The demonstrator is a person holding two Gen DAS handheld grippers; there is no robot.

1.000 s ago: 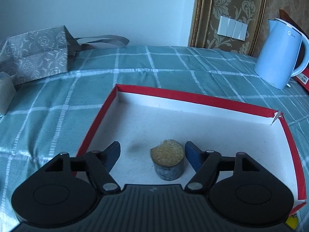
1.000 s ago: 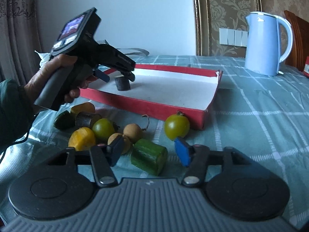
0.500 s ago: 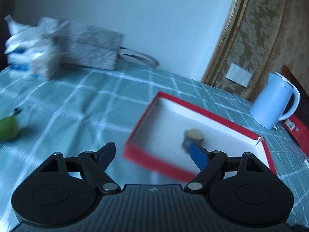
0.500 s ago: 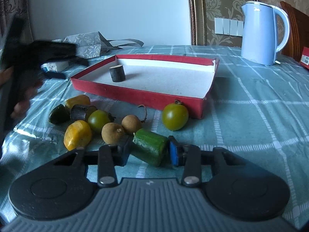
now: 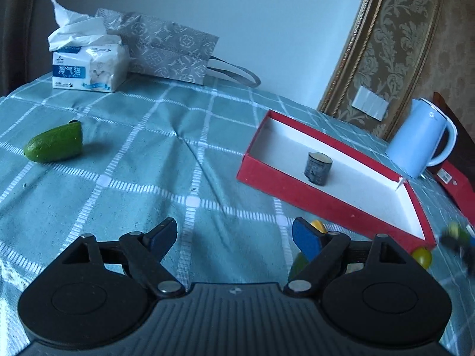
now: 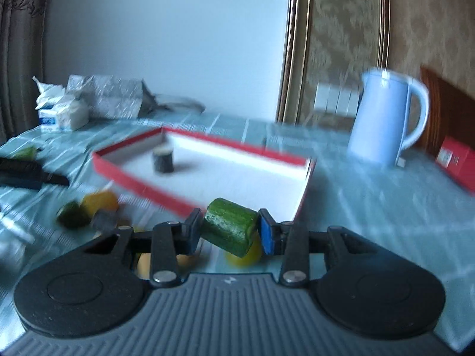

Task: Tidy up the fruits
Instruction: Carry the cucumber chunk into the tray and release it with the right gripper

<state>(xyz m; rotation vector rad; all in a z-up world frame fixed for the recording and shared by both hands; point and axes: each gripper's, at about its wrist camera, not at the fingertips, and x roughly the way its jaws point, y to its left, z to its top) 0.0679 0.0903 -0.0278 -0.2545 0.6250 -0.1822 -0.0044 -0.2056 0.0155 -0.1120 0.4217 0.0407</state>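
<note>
My right gripper (image 6: 228, 231) is shut on a green cucumber chunk (image 6: 230, 227) and holds it lifted, near the front rim of the red box with white floor (image 6: 124, 167). A dark sugarcane piece (image 6: 163, 160) stands in the box; it also shows in the left wrist view (image 5: 318, 167), inside the box (image 5: 297, 185). My left gripper (image 5: 234, 235) is open and empty over the tablecloth, left of the box. A cucumber end (image 5: 55, 146) lies far left. Loose fruits lie in front of the box: a yellow one (image 6: 99, 201), a green one (image 6: 71, 215).
A blue kettle (image 6: 386, 118) stands at the back right, also seen in the left wrist view (image 5: 421, 142). A tissue pack (image 5: 89, 66) and a grey bag (image 5: 166, 50) sit at the back left. A red packet (image 6: 457, 160) lies far right.
My right gripper closed on the cucumber chunk and lifted it toward the box. My left gripper pulled back out of the box to the left, leaving the sugarcane piece standing there.
</note>
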